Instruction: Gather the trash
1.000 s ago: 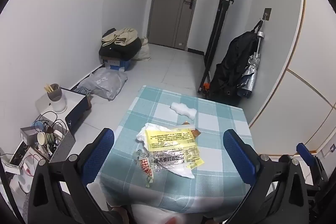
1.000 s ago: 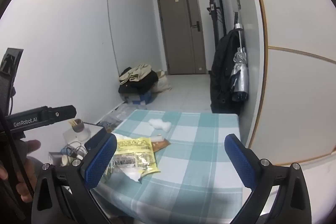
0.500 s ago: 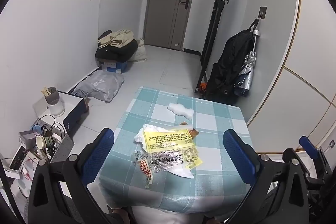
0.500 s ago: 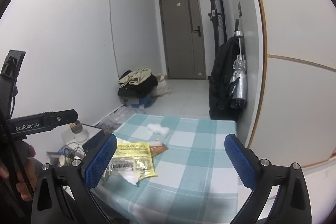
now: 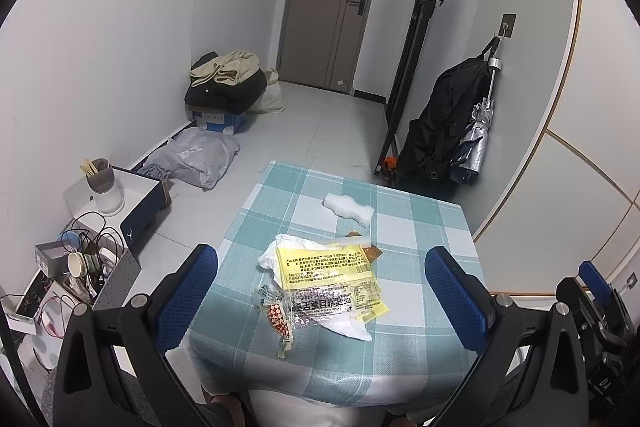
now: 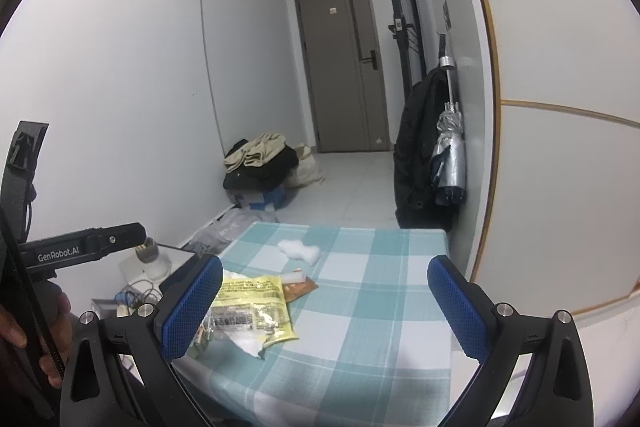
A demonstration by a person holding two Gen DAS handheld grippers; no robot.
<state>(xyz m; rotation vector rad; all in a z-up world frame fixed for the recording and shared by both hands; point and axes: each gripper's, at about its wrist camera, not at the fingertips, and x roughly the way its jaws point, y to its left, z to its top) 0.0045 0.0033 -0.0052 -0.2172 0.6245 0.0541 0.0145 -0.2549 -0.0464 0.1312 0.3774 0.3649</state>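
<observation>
Trash lies on a small table with a teal checked cloth [image 5: 420, 227] [image 6: 372, 307]. A yellow wrapper [image 5: 328, 267] [image 6: 248, 291] rests on crumpled white plastic [image 5: 344, 327], beside a clear wrapper with a red-checked sachet [image 5: 278, 321]. A brown packet [image 5: 370, 253] [image 6: 298, 289] and a crumpled white tissue [image 5: 348, 209] [image 6: 300, 249] sit farther back. My left gripper [image 5: 320, 291] is open above the table's near edge, nothing between its blue pads. My right gripper [image 6: 326, 303] is open too, empty, with the pile near its left finger.
Left of the table the floor holds a white box [image 5: 132, 195] with a cup of sticks, a bin of cables and cups [image 5: 80, 267], a grey bag [image 5: 196, 163] and a clothes pile [image 5: 224, 87]. A black jacket [image 5: 444, 123] and silver umbrella [image 5: 476, 135] hang at right.
Both cameras have risen and pulled back slightly, so the table sits lower and smaller in view. The trash has not moved and both grippers stay open.
</observation>
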